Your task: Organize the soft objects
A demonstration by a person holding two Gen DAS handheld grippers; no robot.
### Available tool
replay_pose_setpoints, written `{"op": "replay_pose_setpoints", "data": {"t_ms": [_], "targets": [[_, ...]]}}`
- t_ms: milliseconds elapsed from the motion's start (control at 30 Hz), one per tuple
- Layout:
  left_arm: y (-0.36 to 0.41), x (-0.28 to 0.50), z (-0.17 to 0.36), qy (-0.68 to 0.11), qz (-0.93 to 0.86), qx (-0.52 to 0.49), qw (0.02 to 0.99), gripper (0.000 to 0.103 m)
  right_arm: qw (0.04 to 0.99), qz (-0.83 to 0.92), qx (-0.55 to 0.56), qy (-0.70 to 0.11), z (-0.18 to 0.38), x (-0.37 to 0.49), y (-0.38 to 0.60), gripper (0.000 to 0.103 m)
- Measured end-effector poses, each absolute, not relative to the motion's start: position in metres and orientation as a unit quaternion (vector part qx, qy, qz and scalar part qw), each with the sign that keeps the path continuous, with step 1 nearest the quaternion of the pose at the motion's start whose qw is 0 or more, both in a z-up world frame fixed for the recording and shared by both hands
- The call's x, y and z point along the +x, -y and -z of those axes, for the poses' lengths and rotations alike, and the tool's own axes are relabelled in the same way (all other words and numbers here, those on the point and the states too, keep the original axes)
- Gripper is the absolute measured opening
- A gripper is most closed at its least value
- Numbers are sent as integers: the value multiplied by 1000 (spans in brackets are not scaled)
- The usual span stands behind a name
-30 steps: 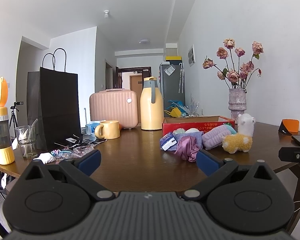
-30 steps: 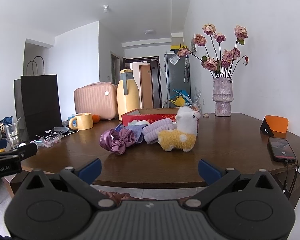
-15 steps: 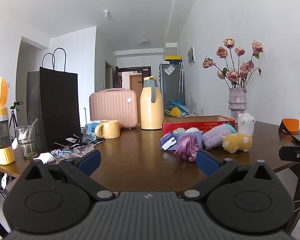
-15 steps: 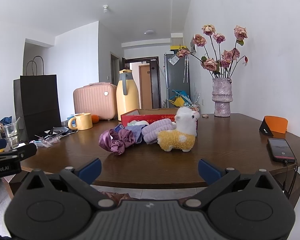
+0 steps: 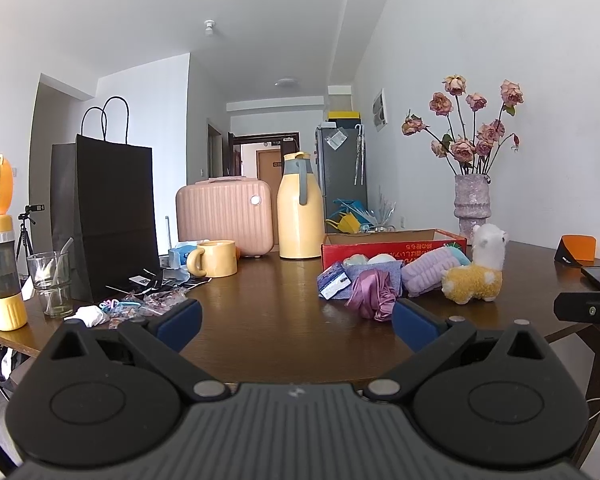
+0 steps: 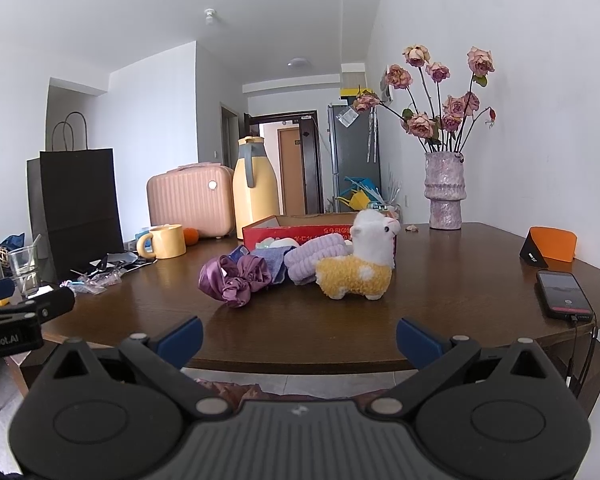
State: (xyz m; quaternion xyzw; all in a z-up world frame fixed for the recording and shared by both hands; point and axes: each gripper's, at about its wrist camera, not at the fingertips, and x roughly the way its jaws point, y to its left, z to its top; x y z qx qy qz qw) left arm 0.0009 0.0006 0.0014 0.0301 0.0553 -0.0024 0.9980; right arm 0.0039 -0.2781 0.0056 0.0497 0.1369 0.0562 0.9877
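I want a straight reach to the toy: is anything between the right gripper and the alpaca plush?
No. In the right wrist view, only bare wooden table lies between the open right gripper and the alpaca plush; the purple scrunchie sits off to the left.

"nRobot.AI" on left gripper [image 6: 8, 320]
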Motion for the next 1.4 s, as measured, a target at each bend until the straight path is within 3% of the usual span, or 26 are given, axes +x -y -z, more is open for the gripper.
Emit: {"op": "replay_pose_setpoints", "data": {"t_ms": [700,1133,1400], "targets": [[4,6,4,-53,3,36,998,103,989,-47,62,-125,-4,12,290,103],[43,87,12,-103,16,37,994,103,994,-16,17,-107,-1,78,352,103],[82,141,14,-137,14,42,990,103,989,7,53,-135,4,125,434,103]]}}
